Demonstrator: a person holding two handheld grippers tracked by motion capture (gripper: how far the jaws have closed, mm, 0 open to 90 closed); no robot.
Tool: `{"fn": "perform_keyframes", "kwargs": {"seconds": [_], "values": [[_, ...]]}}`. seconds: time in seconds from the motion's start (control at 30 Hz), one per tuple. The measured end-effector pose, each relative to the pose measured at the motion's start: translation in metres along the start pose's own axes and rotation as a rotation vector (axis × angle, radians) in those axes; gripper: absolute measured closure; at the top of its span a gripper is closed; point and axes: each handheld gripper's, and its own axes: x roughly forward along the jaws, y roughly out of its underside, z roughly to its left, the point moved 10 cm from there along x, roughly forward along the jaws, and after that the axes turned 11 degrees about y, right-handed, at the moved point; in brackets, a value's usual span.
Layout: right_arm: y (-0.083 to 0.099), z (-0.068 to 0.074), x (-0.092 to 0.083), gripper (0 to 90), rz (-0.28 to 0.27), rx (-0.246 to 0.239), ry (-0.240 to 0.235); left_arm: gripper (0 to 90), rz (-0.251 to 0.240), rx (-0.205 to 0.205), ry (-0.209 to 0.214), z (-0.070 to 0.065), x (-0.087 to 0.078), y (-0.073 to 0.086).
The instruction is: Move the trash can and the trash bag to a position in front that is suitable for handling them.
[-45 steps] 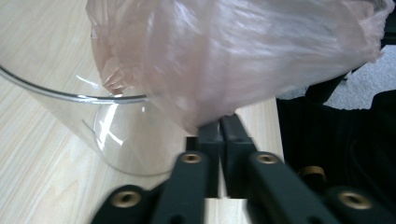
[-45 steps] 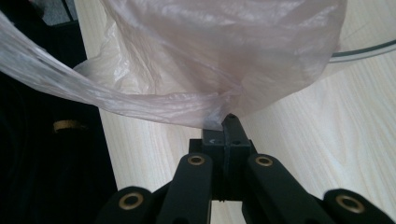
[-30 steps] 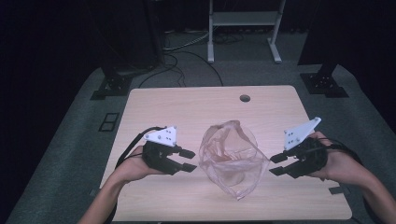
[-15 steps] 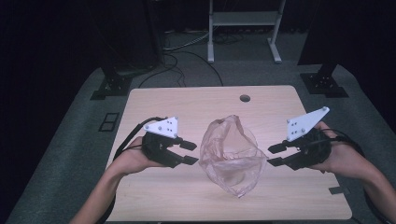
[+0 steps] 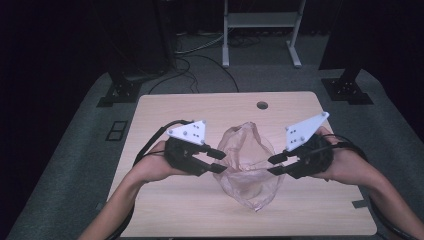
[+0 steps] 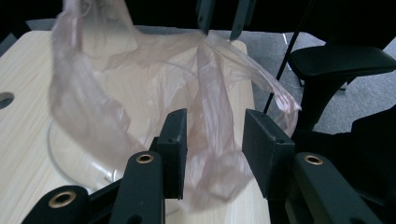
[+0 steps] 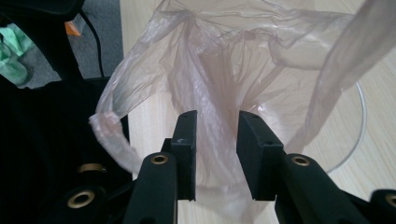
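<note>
step: both hands take a thin, translucent pinkish plastic bag by opposite sides, likely to spread or lift it.
bag: mid light wooden desk, over a clear round dish.
left tongs: part open, just been closing; a strip of film hangs between the jaws, not visibly pinched.
right tongs: narrower gap, also just been closing around film.
next: close fully, then pull apart gently.

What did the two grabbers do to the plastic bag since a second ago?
Both hands lifted a little, and the bag rose with them. The left gripper and the right gripper have just been closing their jaws, each with bag plastic between them. The table stayed put.
</note>
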Motion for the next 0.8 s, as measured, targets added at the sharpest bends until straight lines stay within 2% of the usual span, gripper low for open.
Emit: {"fn": "perform_keyframes", "kwargs": {"seconds": [0.17,0.27,0.33,0.47,0.7,0.8], "values": [[-0.006,-0.001,0.022,69.3,0.027,-0.009,-0.008,60.4,0.039,-0.023,0.015,0.007,0.022,0.001],[-0.001,-0.003,0.035,68.2,0.078,-0.017,-0.006,60.3,0.094,-0.039,-0.016,0.016,0.028,0.011],[0.006,-0.009,0.04,66.4,0.106,-0.008,0.004,59.4,0.104,-0.066,-0.036,0.023,0.028,0.019],[0.02,-0.017,0.041,63.9,0.13,0.008,0.011,57.8,0.125,-0.101,-0.06,0.03,0.022,0.034],[0.035,-0.022,0.038,59.9,0.157,0.012,0.044,54.5,0.13,-0.108,-0.092,0.035,0.018,0.04],[0.042,-0.024,0.039,56.8,0.175,0.017,0.056,52.5,0.157,-0.114,-0.109,0.037,0.018,0.045]]}}
